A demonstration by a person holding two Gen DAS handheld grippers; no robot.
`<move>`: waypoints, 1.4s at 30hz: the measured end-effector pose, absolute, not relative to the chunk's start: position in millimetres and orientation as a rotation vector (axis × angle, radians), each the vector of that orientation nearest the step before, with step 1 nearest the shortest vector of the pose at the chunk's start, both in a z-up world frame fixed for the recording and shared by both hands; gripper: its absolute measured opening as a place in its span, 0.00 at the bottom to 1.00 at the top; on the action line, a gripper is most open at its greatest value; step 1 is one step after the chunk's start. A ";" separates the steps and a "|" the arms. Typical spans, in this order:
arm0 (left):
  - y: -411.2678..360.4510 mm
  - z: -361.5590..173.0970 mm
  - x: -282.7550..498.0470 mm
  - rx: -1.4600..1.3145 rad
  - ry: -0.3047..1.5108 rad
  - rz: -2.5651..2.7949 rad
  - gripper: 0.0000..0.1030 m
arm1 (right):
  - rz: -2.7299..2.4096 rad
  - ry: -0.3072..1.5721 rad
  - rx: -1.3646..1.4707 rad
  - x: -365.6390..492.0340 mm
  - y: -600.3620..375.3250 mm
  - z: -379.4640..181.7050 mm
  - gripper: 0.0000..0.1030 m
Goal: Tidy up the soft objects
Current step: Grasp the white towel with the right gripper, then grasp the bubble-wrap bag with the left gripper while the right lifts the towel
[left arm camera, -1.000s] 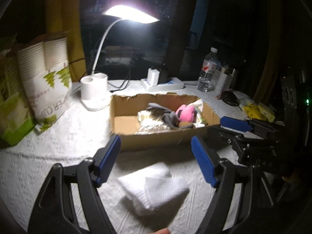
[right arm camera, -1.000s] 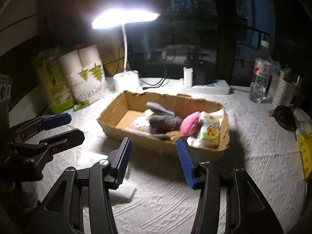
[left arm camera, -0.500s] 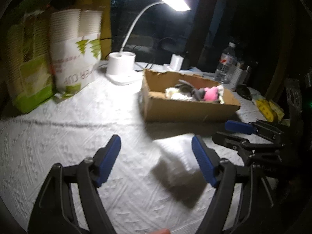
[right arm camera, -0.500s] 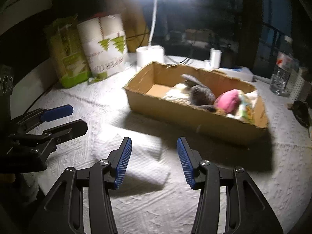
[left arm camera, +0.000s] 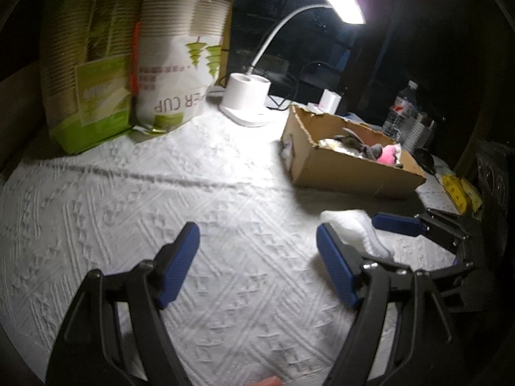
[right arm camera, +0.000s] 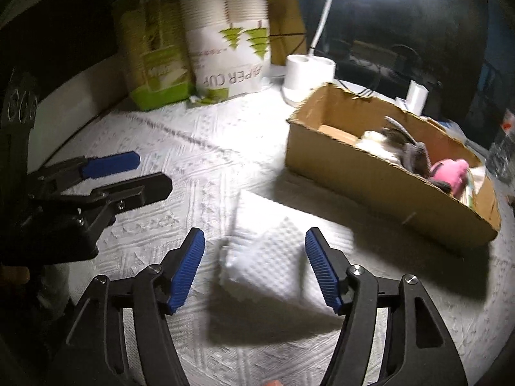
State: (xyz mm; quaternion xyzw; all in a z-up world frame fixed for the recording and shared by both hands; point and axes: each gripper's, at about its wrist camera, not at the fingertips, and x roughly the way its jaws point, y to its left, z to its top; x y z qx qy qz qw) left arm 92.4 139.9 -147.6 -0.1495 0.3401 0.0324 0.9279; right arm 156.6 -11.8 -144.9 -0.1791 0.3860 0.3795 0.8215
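Note:
A folded white cloth (right arm camera: 264,254) lies on the white tablecloth in front of a cardboard box (right arm camera: 379,177). My right gripper (right arm camera: 256,267) is open, its blue pads on either side of the cloth just above it. The cloth also shows in the left wrist view (left arm camera: 354,228), beside the right finger of my left gripper (left arm camera: 257,263), which is open and empty over bare tablecloth. The box (left arm camera: 347,167) holds a pink soft toy (right arm camera: 449,172), a grey soft item (right arm camera: 415,156) and other soft things.
Two packs of paper cups (left arm camera: 173,64) stand at the back left. A white desk lamp (left arm camera: 248,96) stands behind the box. A water bottle (left arm camera: 400,109) and a white basket (left arm camera: 418,132) are at the far right. Yellow packets (left arm camera: 457,189) lie right of the box.
Both grippers have swung left and come closer to the table. The cloth now lies between my right gripper's fingers. The box has shifted to the right in both views.

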 end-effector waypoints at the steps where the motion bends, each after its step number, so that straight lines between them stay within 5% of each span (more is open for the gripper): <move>1: 141.0 -148.3 91.7 -0.308 0.697 0.067 0.74 | 0.805 0.822 -0.389 155.9 -9.5 -146.0 0.66; 10: 136.2 -152.1 92.3 -0.312 0.710 0.051 0.74 | 0.751 0.854 -0.338 172.2 -12.7 -145.2 0.66; 20: 106.1 -153.3 105.5 -0.269 0.747 0.001 0.74 | 0.808 0.899 -0.214 181.1 -28.8 -145.4 0.27; 42: 25.9 -167.1 154.7 -0.160 0.851 -0.082 0.74 | 0.772 0.861 -0.067 201.1 -102.3 -130.0 0.21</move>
